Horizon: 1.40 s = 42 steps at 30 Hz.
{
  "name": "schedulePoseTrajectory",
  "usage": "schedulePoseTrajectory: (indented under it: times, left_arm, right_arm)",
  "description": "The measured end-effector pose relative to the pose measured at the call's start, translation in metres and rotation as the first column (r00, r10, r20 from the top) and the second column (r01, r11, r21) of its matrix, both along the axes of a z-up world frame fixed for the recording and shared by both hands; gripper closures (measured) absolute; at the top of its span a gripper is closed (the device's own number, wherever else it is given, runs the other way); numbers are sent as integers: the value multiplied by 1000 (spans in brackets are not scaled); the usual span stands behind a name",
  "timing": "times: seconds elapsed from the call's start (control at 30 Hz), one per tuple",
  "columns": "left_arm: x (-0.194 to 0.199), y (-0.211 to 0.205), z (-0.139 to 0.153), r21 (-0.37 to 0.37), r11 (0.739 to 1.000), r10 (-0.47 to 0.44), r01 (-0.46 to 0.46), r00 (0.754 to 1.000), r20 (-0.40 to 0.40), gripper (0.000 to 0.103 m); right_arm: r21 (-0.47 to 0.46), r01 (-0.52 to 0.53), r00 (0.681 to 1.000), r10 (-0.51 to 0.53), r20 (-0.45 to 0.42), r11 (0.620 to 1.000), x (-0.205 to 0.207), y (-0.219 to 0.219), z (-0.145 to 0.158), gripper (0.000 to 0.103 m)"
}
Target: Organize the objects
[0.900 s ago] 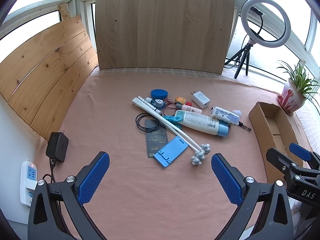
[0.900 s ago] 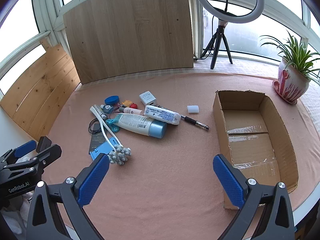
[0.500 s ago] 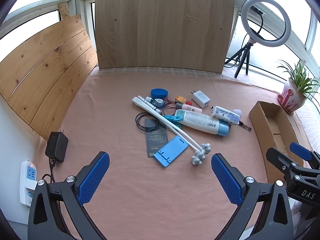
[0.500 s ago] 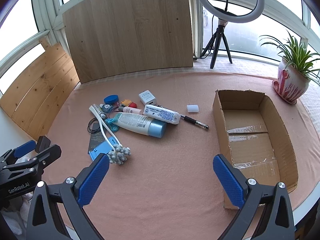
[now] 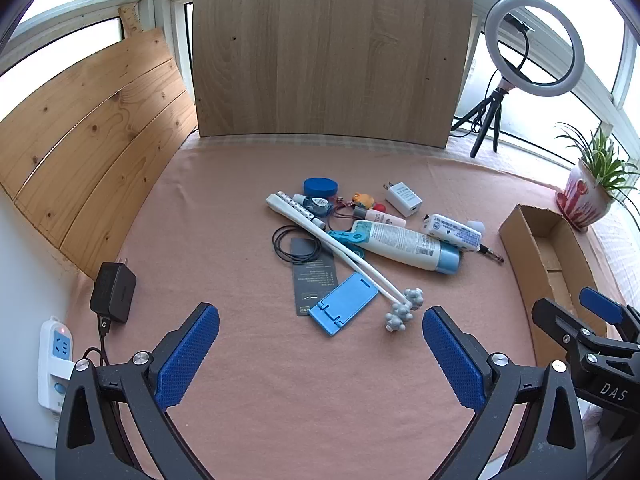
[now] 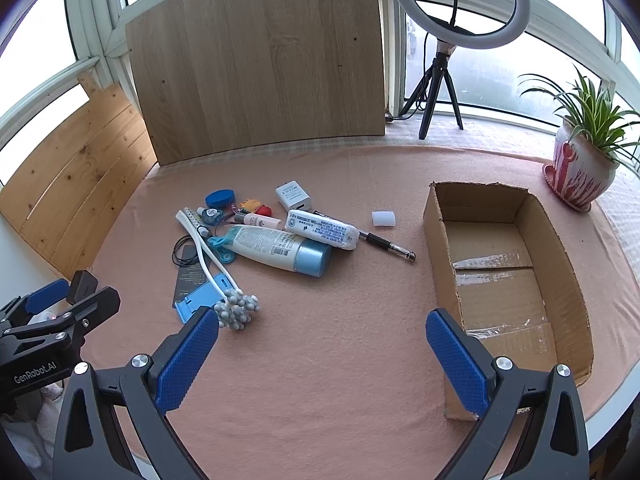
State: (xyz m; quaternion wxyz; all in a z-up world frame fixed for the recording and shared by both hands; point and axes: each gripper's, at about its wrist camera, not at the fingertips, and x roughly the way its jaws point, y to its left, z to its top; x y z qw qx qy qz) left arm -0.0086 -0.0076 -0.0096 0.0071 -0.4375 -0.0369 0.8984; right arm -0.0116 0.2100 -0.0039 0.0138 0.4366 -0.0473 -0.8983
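Note:
A heap of small items lies mid-table on the pink cloth: a white lotion tube with a blue cap [image 5: 404, 245] [image 6: 280, 249], a smaller white tube [image 6: 322, 229], a black pen [image 6: 390, 245], a white charger [image 5: 403, 199], a blue phone stand [image 5: 343, 309], a white massager with grey balls [image 5: 402, 310] [image 6: 236, 308] and a blue lid [image 5: 320, 187]. An empty cardboard box [image 6: 504, 280] [image 5: 548, 256] stands to the right. My left gripper [image 5: 320, 354] hovers open, short of the heap. My right gripper [image 6: 322, 358] hovers open between heap and box.
Wooden boards [image 5: 328, 52] line the back and left. A ring light on a tripod [image 6: 460, 8] and a potted plant [image 6: 580, 168] stand at the back right. A black adapter [image 5: 113, 292] and a white power strip [image 5: 54, 364] sit at the left edge.

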Motion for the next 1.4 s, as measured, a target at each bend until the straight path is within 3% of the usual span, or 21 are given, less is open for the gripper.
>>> schedulePoseTrajectory:
  times: [1.4]
  left_arm:
    - [2,7,2,-5,999,31,-31,999,-5,0]
  right_arm:
    - [-4,-4,1000,4,17,1000,2,-1,-3,1]
